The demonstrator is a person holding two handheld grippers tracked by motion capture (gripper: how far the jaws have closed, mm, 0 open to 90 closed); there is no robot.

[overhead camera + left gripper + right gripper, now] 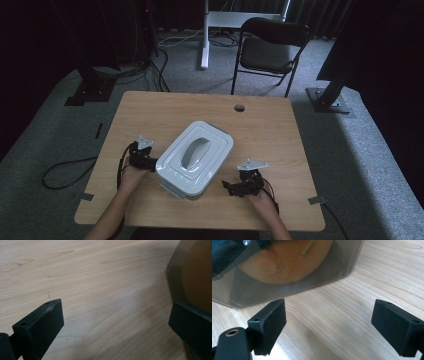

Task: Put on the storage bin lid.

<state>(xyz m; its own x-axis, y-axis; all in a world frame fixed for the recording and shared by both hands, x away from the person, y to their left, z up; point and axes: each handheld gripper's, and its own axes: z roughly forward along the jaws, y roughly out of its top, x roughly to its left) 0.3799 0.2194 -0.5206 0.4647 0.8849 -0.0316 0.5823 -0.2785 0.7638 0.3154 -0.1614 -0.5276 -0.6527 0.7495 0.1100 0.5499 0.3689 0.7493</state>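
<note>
You're at the approach step: both grippers flank the box [195, 159], neither holds it yet. Left gripper [143, 159] sits at the box's left side, jaws wide apart; in the left gripper view one jaw is right up against the tinted box wall [192, 272], whether touching I can't tell, the other well out over bare table [100, 290]. Right gripper [239, 186] is just off the box's near right corner, also spread wide, with nothing between the jaws; the right gripper view has the wall [287, 277] just ahead and apart. The box sits mid-table, a bit toward your side, white lid [200, 150] on, handle recess on top. Long axis runs diagonally, near-left to far-right; the near-left end points at you. Something orange shows through the wall, can't tell what. My read for the next move: bring each gripper onto a wall or the lid rim, square to the skewed sides, then close evenly so it doesn't yaw.
</note>
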